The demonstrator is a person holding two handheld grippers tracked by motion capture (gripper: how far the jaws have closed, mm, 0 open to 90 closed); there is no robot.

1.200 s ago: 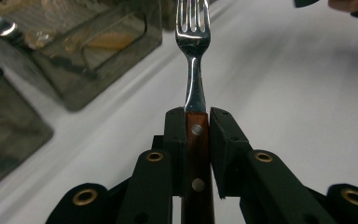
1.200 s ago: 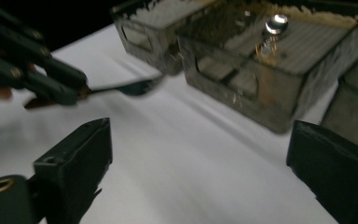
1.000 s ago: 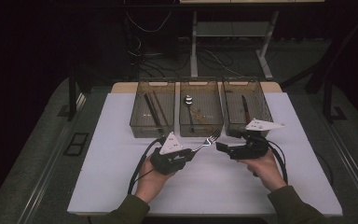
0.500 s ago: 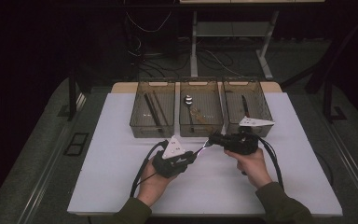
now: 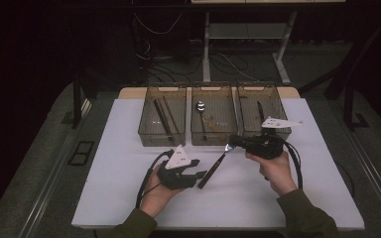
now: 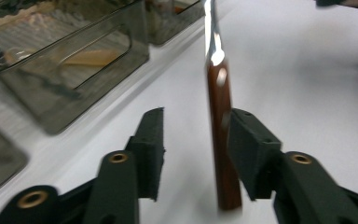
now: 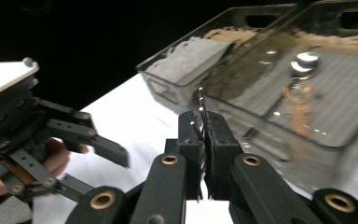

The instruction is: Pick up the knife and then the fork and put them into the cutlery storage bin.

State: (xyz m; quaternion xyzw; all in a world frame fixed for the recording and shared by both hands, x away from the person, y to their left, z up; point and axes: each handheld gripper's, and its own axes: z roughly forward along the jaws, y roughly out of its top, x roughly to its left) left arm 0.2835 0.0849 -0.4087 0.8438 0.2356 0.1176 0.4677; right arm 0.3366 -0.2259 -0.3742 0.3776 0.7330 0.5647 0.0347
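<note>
Bins: three clear smoky plastic bins [image 5: 214, 136] with cut-out handle slots are set side by side in the upper middle of the high view, on the white table [image 5: 104, 148].
Left bin contents: long dark sticks [image 5: 159, 115] are laid lengthwise.
Middle bin contents: a metal spoon [image 5: 200, 106] with a rounded shiny bowl is seen beside pale wooden utensils [image 5: 213, 120].
Right bin contents: a slim dark utensil [image 5: 261, 110] is partly seen.
Fork: a fork [image 5: 217, 163] with a glossy reddish-brown wooden handle and a bright steel neck is held slanted at the centre of the high view, in front of the bins, between the two grippers.
Right gripper: the right gripper [image 7: 204, 140] is clamped on the thin steel tines, its jaws having just been closing.
Left gripper: the jaws of the left gripper [image 6: 196, 144] stand apart, having just been opening; the handle runs between them, close to the right-hand pad, and contact cannot be told.
Table surface: smooth, matte and flat.
</note>
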